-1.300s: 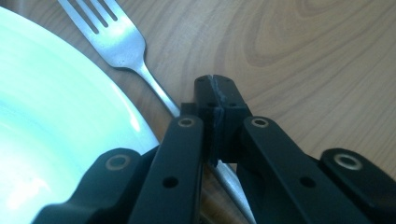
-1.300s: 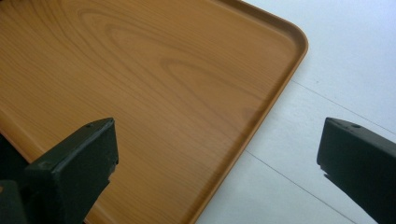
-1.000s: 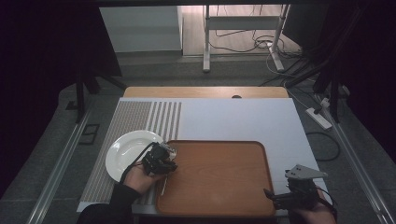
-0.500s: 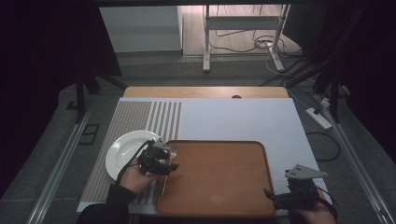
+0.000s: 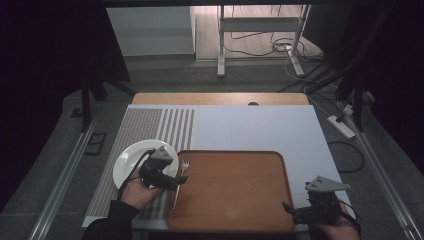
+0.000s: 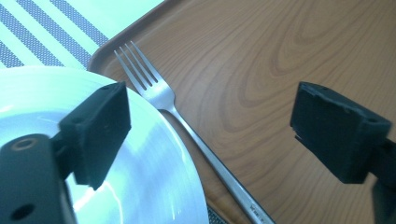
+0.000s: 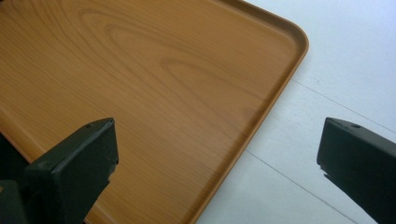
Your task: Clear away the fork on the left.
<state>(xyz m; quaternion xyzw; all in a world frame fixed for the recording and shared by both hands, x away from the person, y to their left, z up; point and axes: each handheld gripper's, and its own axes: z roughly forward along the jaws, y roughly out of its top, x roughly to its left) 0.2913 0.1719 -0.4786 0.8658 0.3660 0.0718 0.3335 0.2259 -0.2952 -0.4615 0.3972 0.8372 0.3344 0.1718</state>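
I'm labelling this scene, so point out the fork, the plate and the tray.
fork (image 6: 159,95), left gripper view, on the neck below its tines.
plate (image 5: 131,159), high view, on its bare left part.
tray (image 7: 275,95), right gripper view, on its raised rim.

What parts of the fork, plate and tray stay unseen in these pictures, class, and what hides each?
- Fork: handle end cut off by the bottom edge in the left gripper view; partly covered by the left gripper in the high view.
- Plate: near side under that gripper and hand.
- Tray: near right corner behind the right gripper, high view.
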